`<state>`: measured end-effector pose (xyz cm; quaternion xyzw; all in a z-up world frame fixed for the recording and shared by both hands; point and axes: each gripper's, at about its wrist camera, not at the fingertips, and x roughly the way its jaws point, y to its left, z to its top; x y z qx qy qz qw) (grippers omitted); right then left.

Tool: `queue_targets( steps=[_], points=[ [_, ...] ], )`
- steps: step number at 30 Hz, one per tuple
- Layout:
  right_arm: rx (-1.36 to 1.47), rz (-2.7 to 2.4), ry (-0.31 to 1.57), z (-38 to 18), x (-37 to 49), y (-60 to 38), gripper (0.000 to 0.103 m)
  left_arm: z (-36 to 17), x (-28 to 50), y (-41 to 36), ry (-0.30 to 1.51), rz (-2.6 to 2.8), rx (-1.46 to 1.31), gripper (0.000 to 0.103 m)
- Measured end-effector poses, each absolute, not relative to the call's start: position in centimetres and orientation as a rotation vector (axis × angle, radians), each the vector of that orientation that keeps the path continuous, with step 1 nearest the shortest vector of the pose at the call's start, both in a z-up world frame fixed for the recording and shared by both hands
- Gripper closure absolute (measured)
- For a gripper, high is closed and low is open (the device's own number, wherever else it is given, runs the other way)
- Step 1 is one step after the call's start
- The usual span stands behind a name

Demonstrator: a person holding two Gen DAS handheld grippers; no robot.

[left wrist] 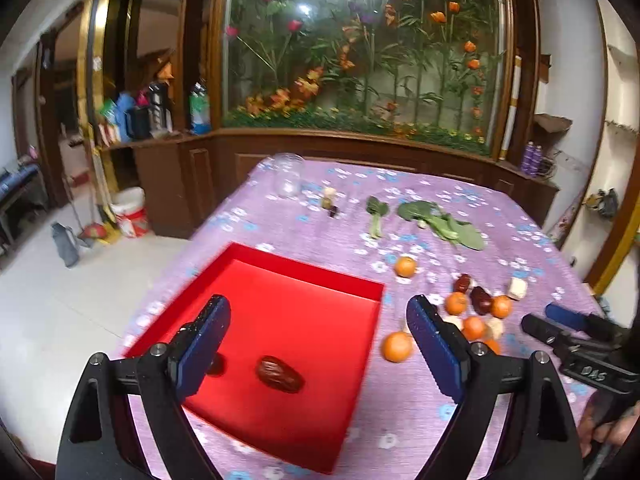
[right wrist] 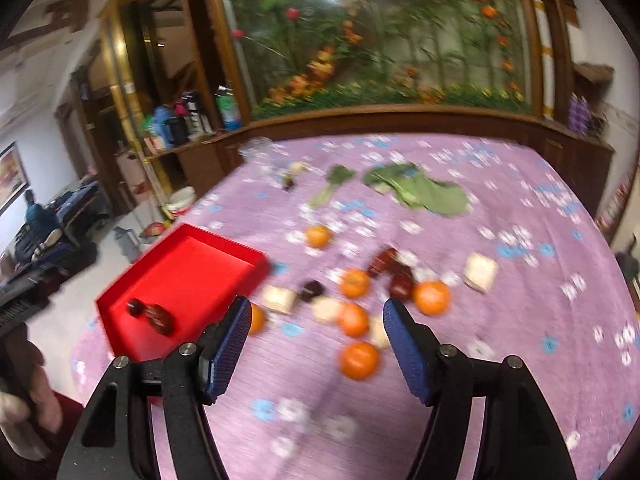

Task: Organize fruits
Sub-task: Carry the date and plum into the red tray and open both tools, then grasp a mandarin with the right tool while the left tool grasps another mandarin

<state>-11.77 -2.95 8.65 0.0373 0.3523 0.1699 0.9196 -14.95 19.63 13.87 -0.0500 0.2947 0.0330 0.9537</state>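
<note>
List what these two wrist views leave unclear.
- Small dark fruit in the red tray: left wrist view, half hidden behind the left hand-held gripper finger.
- Pale cubes among the oranges: right wrist view, motion blur hides what they are.
- Glass jar: right wrist view, smeared.

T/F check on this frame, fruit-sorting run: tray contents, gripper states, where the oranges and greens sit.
1. The red tray holds a date. True.
2. The left gripper grips an orange. False: it is open and empty above the tray.
3. All oranges are in the tray. False: the oranges lie on the purple tablecloth.
4. The right gripper is open. True.
5. The leafy greens lie on the cloth beyond the fruit. True.
</note>
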Motion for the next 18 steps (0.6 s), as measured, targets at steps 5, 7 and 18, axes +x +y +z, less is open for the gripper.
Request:
queue_targets(
  steps=[5, 7, 18],
  points=[
    [0.040, 0.340, 0.836, 5.1, -10.4, -3.1, 0.030, 11.7, -13.2, 17.8, 0.677, -0.020, -0.108, 0.014],
    [0.027, 0.337, 0.864, 4.1, -9.8, -2.7, 0.030, 10.9, -12.8, 16.7, 0.704, -0.060, -0.096, 0.014],
    [0.037, 0.329, 0.926, 1.6, -7.8, -2.7, 0.039, 6.1, -8.8, 12.1, 0.838, -0.180, 0.005, 0.043]
  ],
)
